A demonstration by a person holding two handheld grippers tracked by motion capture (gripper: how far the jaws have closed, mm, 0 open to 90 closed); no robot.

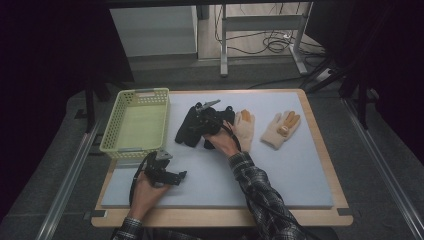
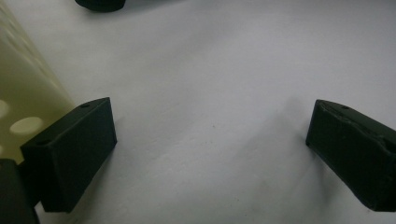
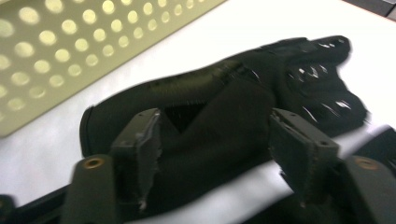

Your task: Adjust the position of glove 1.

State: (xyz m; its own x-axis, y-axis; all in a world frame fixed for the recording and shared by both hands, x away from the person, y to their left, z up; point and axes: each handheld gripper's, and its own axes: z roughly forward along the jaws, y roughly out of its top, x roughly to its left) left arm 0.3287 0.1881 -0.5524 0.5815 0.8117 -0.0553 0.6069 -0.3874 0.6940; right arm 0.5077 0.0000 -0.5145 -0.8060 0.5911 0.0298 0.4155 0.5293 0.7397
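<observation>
We judge the black glove (image 3: 219, 116) soft and light: a limp fabric piece that will fold and droop once lifted, with padded, glossy knuckle plates that look stiffer and more slippery than the cloth. Best hold, in our view, is the matte cuff or back-of-hand fabric, pinched through its thickness, not the shiny knuckles

Appearance: all black, cuff with a V-shaped slit, ribbed band across the back, fingers pointing away from the right gripper (image 3: 215, 154). It lies flat on the pale mat (image 1: 280, 170), mid-table, just beside the yellow-green perforated basket (image 1: 135, 125); more black glove fabric lies at it in the high view. Two tan gloves (image 1: 265, 127) lie further right

Right gripper: jaws apart, standing on either side of the cuff end; pads not yet pressing on it as far as we can see

Left gripper (image 2: 210, 140): jaws wide apart over bare mat at the basket's near corner, nothing between them
</observation>
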